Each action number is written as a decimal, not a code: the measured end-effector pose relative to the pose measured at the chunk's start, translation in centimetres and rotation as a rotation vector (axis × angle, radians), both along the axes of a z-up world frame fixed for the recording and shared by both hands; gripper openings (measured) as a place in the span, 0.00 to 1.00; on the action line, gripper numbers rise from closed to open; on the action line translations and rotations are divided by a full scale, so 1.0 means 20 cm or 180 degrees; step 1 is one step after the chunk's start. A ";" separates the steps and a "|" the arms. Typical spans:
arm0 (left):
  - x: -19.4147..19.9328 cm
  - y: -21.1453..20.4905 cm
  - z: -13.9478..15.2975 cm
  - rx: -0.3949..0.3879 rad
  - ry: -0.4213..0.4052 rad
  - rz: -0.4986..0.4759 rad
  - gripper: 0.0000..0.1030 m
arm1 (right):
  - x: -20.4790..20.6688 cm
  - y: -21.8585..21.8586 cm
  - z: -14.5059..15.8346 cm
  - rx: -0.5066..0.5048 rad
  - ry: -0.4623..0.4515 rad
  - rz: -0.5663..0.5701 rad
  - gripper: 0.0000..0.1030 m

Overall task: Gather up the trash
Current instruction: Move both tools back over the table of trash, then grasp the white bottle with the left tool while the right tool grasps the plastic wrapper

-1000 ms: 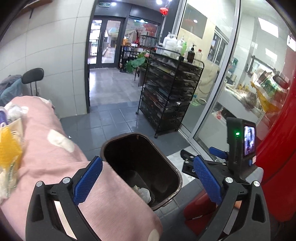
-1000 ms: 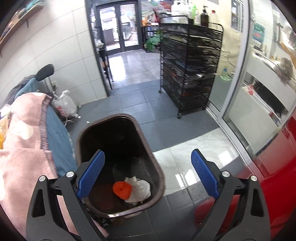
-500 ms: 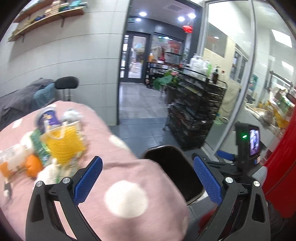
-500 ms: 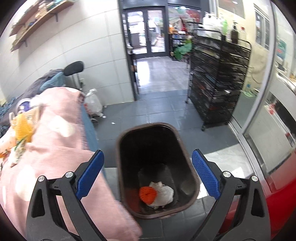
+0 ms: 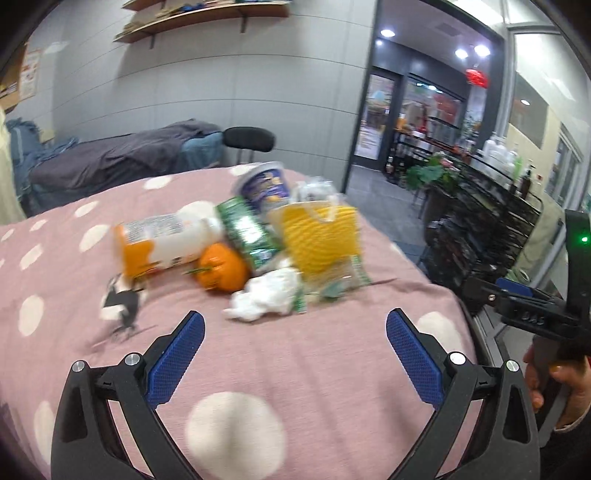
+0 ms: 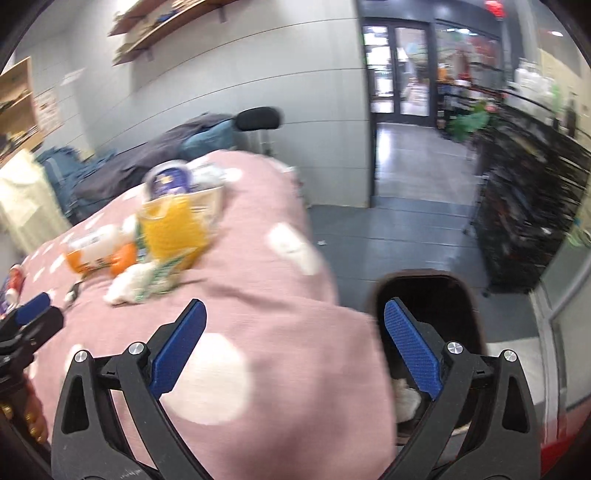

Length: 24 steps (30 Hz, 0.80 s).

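Both tongs stand wide apart with nothing between their ribbed blue pads. The left gripper [image 5: 294,334], black angular plastic with silver screws, fills the bottom of the left wrist view over a soft pink cloth [image 5: 325,369] with big white dots. Just above its tips, mid-frame, lies the blurred trash heap: a crumpled white tissue [image 5: 264,295], a round orange fruit [image 5: 221,267], a white and orange carton [image 5: 159,243] on its side, a shiny green wrapper [image 5: 247,232], a ribbed yellow bag [image 5: 319,236] and a purple-labelled tub [image 5: 264,184] behind. A small black and white scrap [image 5: 123,304] lies left of the heap. At the right edge a hand [image 5: 554,384] holds the other tool.

The right gripper [image 6: 294,328] hangs over the cloth's rounded edge. Behind its right pad, in the lower right of the frame, sits the dark rounded trash bin [image 6: 461,306] on grey floor tiles, with something pale [image 6: 406,400] inside. The heap appears at mid-left. A black wire rack [image 6: 532,221] stands at the right, and wooden shelves [image 6: 166,26] cross the upper left.
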State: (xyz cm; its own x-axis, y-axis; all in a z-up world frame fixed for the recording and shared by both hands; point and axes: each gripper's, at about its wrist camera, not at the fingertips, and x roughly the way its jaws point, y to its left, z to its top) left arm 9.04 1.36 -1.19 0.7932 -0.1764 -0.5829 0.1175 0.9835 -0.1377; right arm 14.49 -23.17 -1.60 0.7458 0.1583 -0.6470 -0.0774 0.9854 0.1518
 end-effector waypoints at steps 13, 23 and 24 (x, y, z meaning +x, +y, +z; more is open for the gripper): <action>0.02 0.26 -0.08 -0.0014 0.0202 0.0239 0.93 | 0.19 0.45 -0.02 -0.0023 0.0309 0.0711 0.92; 0.25 0.38 0.06 0.0598 0.0144 0.0057 0.93 | 0.37 0.66 -0.11 0.0018 0.0733 0.0953 0.54; 0.30 0.39 0.08 0.0713 0.0155 -0.0011 0.93 | 0.38 0.66 -0.12 0.0055 0.0767 0.0949 0.48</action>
State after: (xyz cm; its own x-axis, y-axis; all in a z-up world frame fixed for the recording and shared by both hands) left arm 14.99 9.24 0.35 0.7627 -0.0410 -0.6455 0.1195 0.9897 0.0783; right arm 22.17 -9.91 -4.08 0.4922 0.3577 -0.7936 -0.3204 0.9221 0.2170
